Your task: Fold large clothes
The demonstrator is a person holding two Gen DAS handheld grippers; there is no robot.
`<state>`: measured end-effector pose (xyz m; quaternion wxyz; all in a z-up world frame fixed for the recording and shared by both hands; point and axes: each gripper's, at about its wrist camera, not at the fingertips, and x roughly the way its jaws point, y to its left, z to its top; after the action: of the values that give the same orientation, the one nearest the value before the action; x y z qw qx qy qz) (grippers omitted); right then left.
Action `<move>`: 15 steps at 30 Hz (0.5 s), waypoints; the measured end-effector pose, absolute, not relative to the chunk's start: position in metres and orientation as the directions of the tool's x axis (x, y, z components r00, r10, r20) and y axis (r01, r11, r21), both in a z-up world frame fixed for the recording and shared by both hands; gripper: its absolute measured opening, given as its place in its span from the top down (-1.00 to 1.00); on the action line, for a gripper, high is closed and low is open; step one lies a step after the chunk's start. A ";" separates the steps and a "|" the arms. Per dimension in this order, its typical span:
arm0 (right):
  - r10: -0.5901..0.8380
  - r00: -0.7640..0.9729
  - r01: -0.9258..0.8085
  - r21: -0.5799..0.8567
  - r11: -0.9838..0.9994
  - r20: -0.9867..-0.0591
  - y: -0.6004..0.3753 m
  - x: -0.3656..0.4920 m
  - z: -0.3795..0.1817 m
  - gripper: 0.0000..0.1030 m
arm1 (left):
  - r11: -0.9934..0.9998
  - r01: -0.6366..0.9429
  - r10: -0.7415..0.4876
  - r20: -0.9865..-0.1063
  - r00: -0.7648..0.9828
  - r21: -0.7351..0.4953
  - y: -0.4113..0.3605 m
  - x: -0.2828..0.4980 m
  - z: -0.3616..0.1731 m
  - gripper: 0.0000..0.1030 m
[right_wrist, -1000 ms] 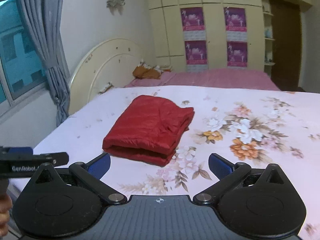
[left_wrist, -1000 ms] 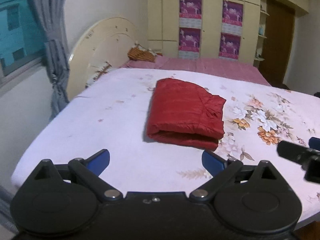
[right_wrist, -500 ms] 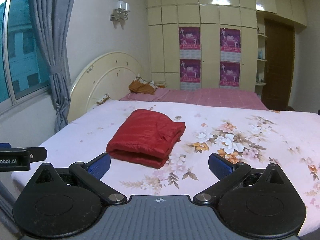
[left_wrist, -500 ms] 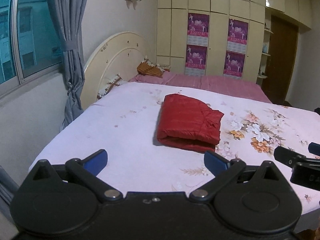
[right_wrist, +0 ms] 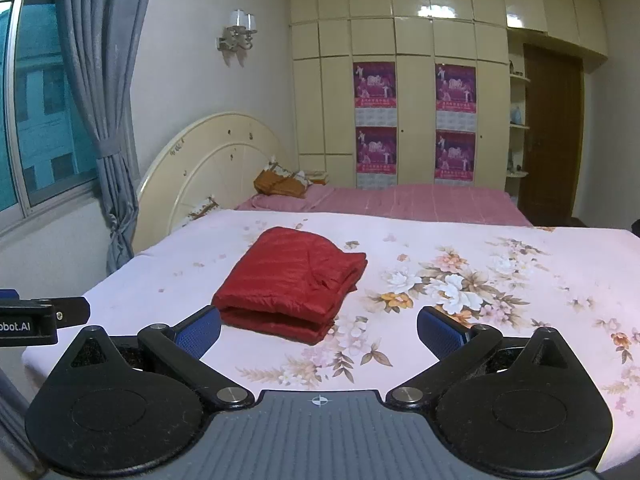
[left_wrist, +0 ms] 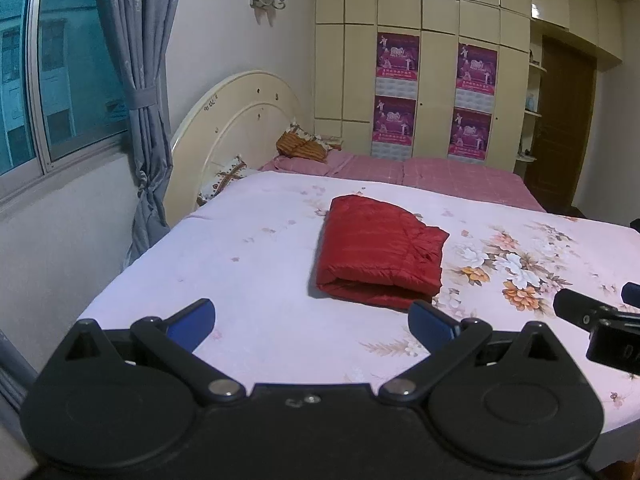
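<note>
Both jaws stand wide apart with nothing between them: the left gripper (left_wrist: pixel 311 322) and the right gripper (right_wrist: pixel 319 330) hang over the near edge of the bed (left_wrist: pixel 256 248), clear of the cloth. Taking the bed as the landmark, its pale floral sheet (right_wrist: pixel 460 280) fills the middle of both views; a tall cream wardrobe (right_wrist: pixel 416 92) with four magenta posters (right_wrist: pixel 375 86) stands beyond its far side, a brown door (right_wrist: pixel 550 136) beyond its far right corner, a window (left_wrist: pixel 52 80) with a tied-back grey curtain (left_wrist: pixel 140 92) to its left, and a rounded cream headboard (left_wrist: pixel 236 128) at its left end. A pink striped cover (right_wrist: pixel 420 202) lies along the far side, with a brown-orange pillow (right_wrist: pixel 282 182) near the headboard. A twin wall lamp (right_wrist: pixel 238 32) hangs above the headboard. The red garment (left_wrist: pixel 376 252) lies folded in a thick rectangle on the bed's middle, well apart from both grippers, its fold edge facing the cameras. The left wrist view alone shows the right gripper's black side at its right edge; the right wrist view alone shows the left gripper's side at its left edge, with white lettering ending "bot.AI"
</note>
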<state>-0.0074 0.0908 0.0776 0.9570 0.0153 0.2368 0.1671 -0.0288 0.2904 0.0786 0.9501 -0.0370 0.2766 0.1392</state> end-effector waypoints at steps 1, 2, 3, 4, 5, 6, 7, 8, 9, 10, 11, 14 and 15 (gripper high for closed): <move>0.328 0.832 -0.313 0.108 0.943 -0.448 0.091 -0.007 0.078 -1.00 | 0.958 -0.286 0.244 -0.537 0.807 0.006 0.290 -0.029 0.079 -0.99; 0.328 0.832 -0.314 0.108 0.943 -0.448 0.091 -0.006 0.078 -1.00 | 0.958 -0.286 0.244 -0.539 0.806 0.006 0.290 -0.029 0.078 -0.99; 0.329 0.831 -0.313 0.110 0.943 -0.448 0.091 -0.006 0.078 -1.00 | 0.958 -0.285 0.242 -0.541 0.805 0.005 0.291 -0.028 0.078 -0.99; 0.330 0.831 -0.314 0.112 0.943 -0.448 0.091 -0.006 0.077 -1.00 | 0.958 -0.286 0.243 -0.542 0.804 0.005 0.292 -0.028 0.078 -0.99; 0.331 0.830 -0.315 0.112 0.943 -0.449 0.092 -0.005 0.077 -1.00 | 0.958 -0.288 0.245 -0.543 0.803 0.006 0.292 -0.027 0.078 -0.99; 0.330 0.829 -0.315 0.111 0.943 -0.452 0.092 -0.004 0.077 -1.00 | 0.957 -0.289 0.246 -0.542 0.803 0.007 0.292 -0.027 0.078 -0.99; 0.330 0.829 -0.315 0.110 0.943 -0.453 0.092 -0.003 0.076 -1.00 | 0.957 -0.289 0.247 -0.542 0.803 0.008 0.291 -0.027 0.078 -0.99; 0.328 0.828 -0.313 0.110 0.943 -0.454 0.093 -0.003 0.076 -1.00 | 0.958 -0.288 0.246 -0.544 0.803 0.008 0.291 -0.027 0.078 -0.99; 0.328 0.828 -0.312 0.111 0.943 -0.454 0.093 -0.003 0.076 -1.00 | 0.957 -0.289 0.246 -0.543 0.803 0.006 0.291 -0.027 0.078 -0.99; 0.329 0.828 -0.313 0.113 0.943 -0.455 0.093 -0.002 0.076 -1.00 | 0.957 -0.289 0.246 -0.543 0.803 0.006 0.291 -0.028 0.078 -0.99; 0.329 0.827 -0.313 0.113 0.943 -0.456 0.093 -0.001 0.076 -1.00 | 0.957 -0.289 0.246 -0.544 0.803 0.006 0.291 -0.028 0.078 -0.99; 0.328 0.827 -0.313 0.111 0.943 -0.457 0.093 0.000 0.076 -1.00 | 0.958 -0.288 0.246 -0.542 0.803 0.008 0.290 -0.028 0.078 -0.99; 0.329 0.826 -0.313 0.111 0.943 -0.457 0.093 0.000 0.076 -1.00 | 0.957 -0.289 0.247 -0.542 0.804 0.007 0.291 -0.028 0.078 -0.99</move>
<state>0.0000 0.0933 0.0756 0.9555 0.0158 0.2420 0.1679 -0.0277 0.2906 0.0781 0.9489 -0.0378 0.2798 0.1411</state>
